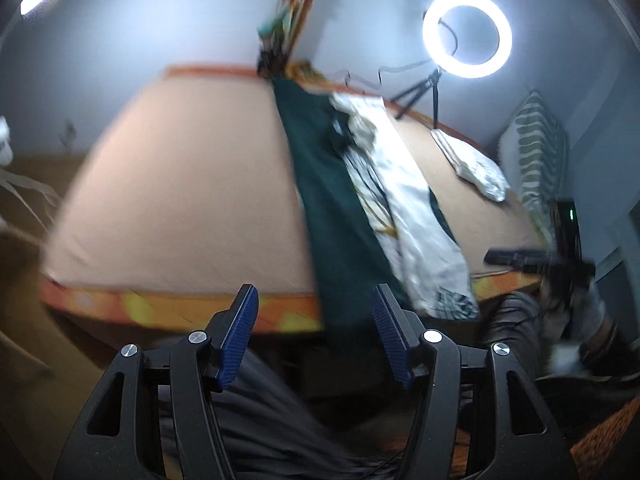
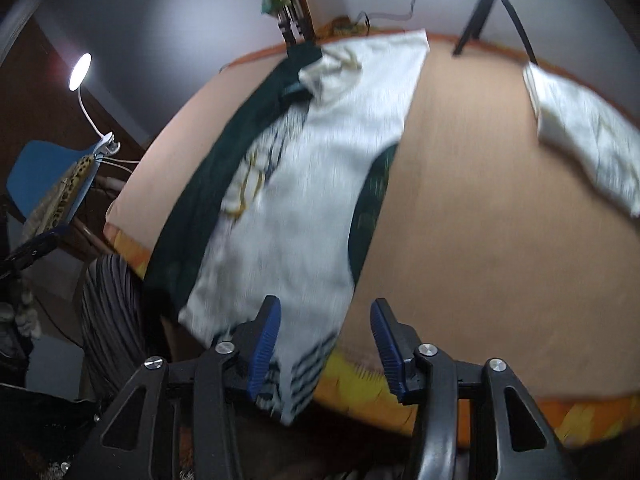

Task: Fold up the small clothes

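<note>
A dark green garment (image 1: pixel 332 208) lies stretched across the peach table (image 1: pixel 180 184), with a white printed garment (image 1: pixel 412 208) on top of it; both hang over the near edge. They also show in the right wrist view, green (image 2: pixel 200 200) and white (image 2: pixel 304 200). My left gripper (image 1: pixel 315 300) is open and empty, just short of the green cloth's hanging end. My right gripper (image 2: pixel 325 316) is open and empty, over the white garment's hanging striped hem (image 2: pixel 306 376). The right gripper (image 1: pixel 536 258) shows blurred in the left view.
A folded white cloth (image 2: pixel 584 140) lies at the table's (image 2: pixel 480 200) far right. A ring light on a tripod (image 1: pixel 466 34) stands at the back edge. A blue chair (image 2: pixel 44 176) and clip lamp (image 2: pixel 80 68) stand at left. Grey pleated fabric (image 1: pixel 256 420) is below the grippers.
</note>
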The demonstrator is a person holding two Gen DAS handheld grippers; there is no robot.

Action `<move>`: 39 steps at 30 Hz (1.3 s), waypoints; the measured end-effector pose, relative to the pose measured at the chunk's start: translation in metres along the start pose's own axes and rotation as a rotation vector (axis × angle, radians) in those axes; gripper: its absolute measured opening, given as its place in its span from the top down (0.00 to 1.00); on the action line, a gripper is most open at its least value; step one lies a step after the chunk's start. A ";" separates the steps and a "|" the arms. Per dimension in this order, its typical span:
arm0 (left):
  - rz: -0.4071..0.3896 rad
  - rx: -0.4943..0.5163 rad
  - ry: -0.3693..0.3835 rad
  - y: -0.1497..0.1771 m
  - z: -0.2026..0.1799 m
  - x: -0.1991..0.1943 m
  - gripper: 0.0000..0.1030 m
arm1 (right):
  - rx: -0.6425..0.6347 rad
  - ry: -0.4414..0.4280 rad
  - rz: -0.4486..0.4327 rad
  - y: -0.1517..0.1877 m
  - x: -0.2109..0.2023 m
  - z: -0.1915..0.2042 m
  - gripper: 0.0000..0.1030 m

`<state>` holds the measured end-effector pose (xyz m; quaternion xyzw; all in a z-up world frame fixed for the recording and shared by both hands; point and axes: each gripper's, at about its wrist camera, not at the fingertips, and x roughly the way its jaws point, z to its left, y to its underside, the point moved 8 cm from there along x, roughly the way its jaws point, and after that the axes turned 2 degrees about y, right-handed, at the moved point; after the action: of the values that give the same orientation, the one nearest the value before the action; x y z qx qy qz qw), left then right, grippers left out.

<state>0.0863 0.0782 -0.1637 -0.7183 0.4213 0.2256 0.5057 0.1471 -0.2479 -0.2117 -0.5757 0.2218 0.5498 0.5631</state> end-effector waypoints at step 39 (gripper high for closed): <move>0.010 0.388 -0.040 0.039 -0.103 0.109 0.44 | -0.084 -0.147 -0.052 -0.088 -0.014 0.042 0.61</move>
<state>0.1022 -0.0621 -0.2269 -0.6005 0.4503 0.1570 0.6419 0.2037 -0.1923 -0.1538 -0.5622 0.1416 0.5847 0.5675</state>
